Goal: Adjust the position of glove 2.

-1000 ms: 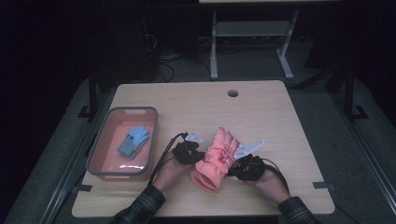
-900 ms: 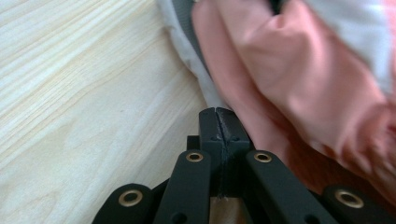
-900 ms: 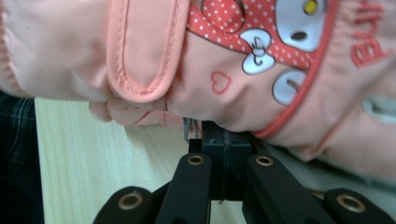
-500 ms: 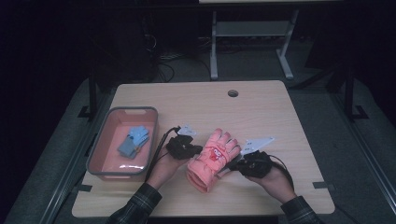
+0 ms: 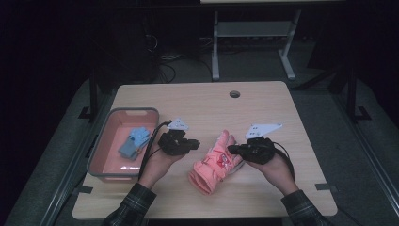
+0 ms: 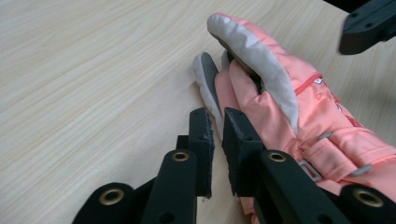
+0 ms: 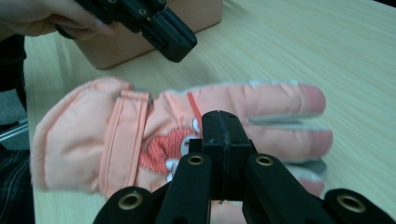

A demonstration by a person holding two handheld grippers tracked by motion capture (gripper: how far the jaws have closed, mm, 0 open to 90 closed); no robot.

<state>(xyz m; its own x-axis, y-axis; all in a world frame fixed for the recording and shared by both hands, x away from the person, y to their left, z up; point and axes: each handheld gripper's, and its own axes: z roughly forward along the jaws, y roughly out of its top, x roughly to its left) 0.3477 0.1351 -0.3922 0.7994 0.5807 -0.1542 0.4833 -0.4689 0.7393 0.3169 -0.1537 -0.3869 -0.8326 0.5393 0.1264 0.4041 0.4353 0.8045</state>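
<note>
Pink glove (image 5: 215,164) lies on the table (image 5: 263,103) between both grippers, its long axis running from cuff near the person to fingertips away.

The right gripper (image 5: 231,149), jaws pressed together, seems to pinch the glove's edge, though that contact is hard to see. The left gripper (image 5: 196,142), its jaws just now parting slightly with nothing between them, hangs just beside the glove's other flank. Beyond it, the pink bin (image 5: 99,149) holds a blue glove (image 5: 134,141); nothing blocks the way.

One pink glove (image 5: 215,162); one bin (image 5: 113,123); two grippers.

Under my jaws: a pale wood table (image 5: 263,101). Beyond it, dark room, grey floor (image 5: 329,101), white frame (image 5: 249,33).
</note>
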